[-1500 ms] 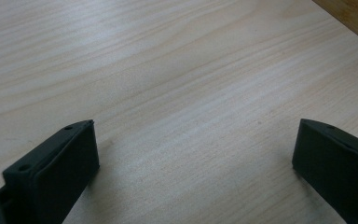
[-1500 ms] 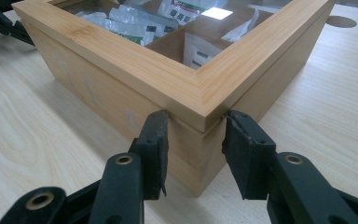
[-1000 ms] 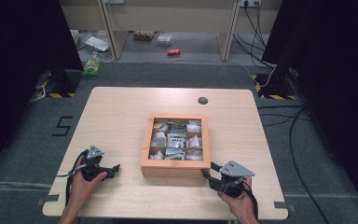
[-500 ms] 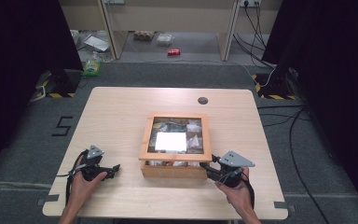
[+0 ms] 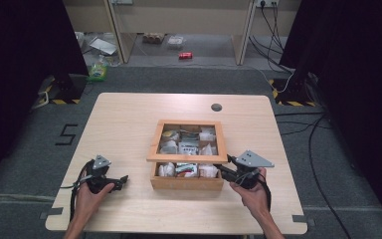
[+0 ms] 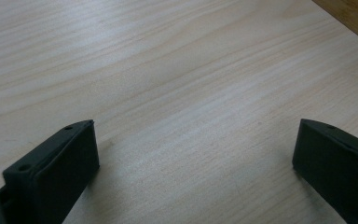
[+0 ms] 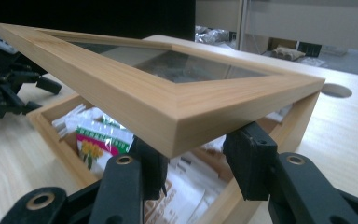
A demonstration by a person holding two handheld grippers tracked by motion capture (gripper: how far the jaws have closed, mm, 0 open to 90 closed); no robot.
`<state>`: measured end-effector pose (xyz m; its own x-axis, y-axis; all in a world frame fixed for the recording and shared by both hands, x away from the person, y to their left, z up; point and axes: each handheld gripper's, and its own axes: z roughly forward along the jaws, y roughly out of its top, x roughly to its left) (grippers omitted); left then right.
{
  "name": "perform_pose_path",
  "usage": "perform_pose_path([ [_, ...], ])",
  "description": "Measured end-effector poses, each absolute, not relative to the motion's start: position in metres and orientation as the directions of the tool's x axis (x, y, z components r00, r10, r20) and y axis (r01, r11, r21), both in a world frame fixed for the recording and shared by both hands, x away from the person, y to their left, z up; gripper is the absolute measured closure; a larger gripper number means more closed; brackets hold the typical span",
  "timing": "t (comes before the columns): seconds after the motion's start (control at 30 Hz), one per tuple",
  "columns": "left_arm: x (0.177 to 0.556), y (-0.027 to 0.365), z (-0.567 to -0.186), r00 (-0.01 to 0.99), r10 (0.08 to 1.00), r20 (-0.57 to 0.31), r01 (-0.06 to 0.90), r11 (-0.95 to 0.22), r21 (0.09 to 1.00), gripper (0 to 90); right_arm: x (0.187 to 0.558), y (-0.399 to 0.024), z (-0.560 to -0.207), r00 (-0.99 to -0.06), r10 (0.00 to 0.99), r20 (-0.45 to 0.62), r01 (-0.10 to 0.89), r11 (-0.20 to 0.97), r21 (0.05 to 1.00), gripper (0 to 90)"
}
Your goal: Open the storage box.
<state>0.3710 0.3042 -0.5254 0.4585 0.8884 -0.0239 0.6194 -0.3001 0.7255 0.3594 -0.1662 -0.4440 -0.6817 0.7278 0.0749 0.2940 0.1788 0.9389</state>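
A shallow wooden box (image 5: 186, 183) stands mid-table, with several small packets (image 7: 98, 140) in its compartments. Its glass-paned lid (image 5: 186, 158) is tilted up at the near edge and still hinged down at the far side. My right gripper (image 5: 226, 167) is at the box's near right corner. In the right gripper view the lid's corner (image 7: 177, 130) rests on top of the jaws (image 7: 198, 156), which have just closed a little and stand apart, with no pad pressing on it. My left gripper (image 5: 122, 180) rests open on the bare tabletop, left of the box, its jaws (image 6: 196, 149) wide with nothing between them.
The light wooden table (image 5: 129, 119) has a round cable hole (image 5: 216, 107) behind the box. The near table edge lies just behind both hands. Beyond the table, a green bottle (image 5: 98, 69) and a red can (image 5: 185, 55) lie on the floor.
The lid has gone from lying flat on the box to being raised at its near edge. My right gripper has risen with it. The left gripper has stayed put.
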Motion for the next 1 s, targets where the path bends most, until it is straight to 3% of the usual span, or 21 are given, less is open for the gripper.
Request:
perform_pose_path([
  [1.0, 0.371, 0.304, -0.525, 0.46, 0.888, -0.023, 0.619, -0.302, 0.725, 0.0, 0.404, -0.155, -0.409, -0.666, 0.738, 0.107, 0.242, 0.078, 0.967, 60.4],
])
